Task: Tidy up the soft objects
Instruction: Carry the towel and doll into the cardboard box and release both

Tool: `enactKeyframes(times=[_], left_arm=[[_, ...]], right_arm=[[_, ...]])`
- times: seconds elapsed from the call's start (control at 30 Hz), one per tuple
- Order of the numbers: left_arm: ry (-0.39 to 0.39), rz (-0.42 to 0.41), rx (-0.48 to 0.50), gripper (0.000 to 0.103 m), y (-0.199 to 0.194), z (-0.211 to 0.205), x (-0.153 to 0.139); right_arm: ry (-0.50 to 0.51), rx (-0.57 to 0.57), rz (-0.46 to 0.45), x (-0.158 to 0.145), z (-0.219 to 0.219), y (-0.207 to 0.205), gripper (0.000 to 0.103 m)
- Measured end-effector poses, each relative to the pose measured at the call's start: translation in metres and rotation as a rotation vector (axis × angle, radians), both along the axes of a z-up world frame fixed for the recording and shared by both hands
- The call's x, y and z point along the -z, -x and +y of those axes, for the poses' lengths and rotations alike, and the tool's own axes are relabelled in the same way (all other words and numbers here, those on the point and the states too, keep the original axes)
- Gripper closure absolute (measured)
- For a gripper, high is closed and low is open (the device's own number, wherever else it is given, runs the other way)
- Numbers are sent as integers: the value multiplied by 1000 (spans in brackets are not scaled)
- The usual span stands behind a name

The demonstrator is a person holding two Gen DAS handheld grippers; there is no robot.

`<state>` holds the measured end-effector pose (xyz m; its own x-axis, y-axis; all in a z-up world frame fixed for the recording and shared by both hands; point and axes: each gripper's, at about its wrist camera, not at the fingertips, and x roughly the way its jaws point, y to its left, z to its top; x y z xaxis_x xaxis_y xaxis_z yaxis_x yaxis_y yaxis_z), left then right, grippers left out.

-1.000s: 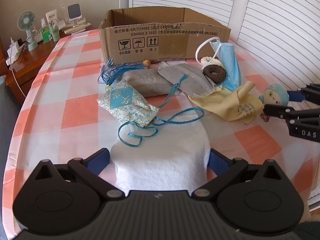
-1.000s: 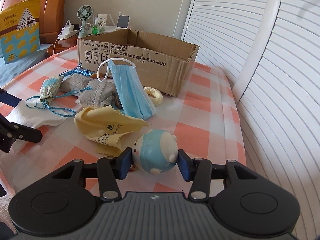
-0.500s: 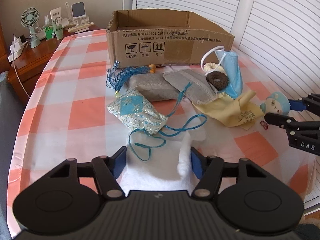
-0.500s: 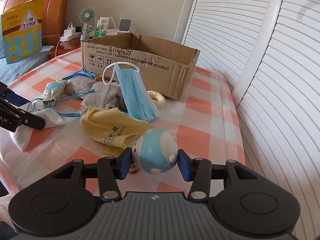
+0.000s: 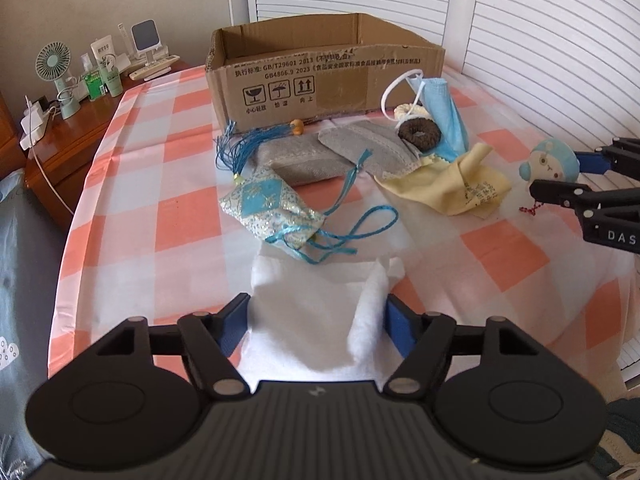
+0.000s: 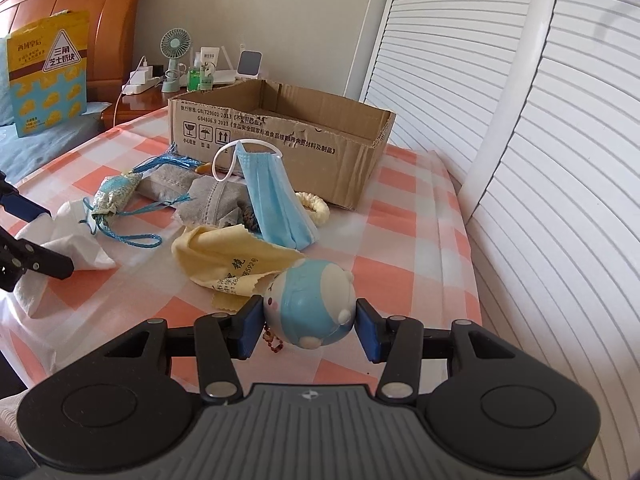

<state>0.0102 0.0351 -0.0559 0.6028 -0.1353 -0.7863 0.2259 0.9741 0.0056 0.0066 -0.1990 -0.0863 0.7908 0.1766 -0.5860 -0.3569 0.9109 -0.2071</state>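
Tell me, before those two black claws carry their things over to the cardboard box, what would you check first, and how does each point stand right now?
1. Right gripper holding the round blue toy: ok, both pads press on its sides.
2. Left gripper gripping the white cloth: cannot tell; its jaws have just been opening, with the cloth bunched between them.
3. Cardboard box open on top: ok.
4. Way to the box clear: not ok; blue face mask, yellow cloth and grey pouches lie in front, so lift over them.
5. Blue cord of the patterned sachet off the white cloth: not ok, its end lies on the cloth's far edge.
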Motion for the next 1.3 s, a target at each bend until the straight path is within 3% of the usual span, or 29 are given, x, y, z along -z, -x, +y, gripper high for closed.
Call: enactKeyframes(times=[0.23,0.37,0.4,0.6,1.0,1.3], left_arm=[[23,14,-41,32,11,2,7],[33,13,-11,61,13,-1,3],[35,14,-2,63,12,-1,2],[41,-4,35,67,10,1,-12],[54,-79,124,67,-10,5,-81],[47,-126,135,67,-78,-6,-107]], right_arm=[[3,6,-9,-3,-2,4,49],[1,1,-12,-4,-1,4,49],[0,-3,-13,-5,-1,4,49],[5,-24,-22,-12,2,5,49],[-78,-66,-48,-40,4,-3,49],[-152,-90,-68,-65,6,-25,49]])
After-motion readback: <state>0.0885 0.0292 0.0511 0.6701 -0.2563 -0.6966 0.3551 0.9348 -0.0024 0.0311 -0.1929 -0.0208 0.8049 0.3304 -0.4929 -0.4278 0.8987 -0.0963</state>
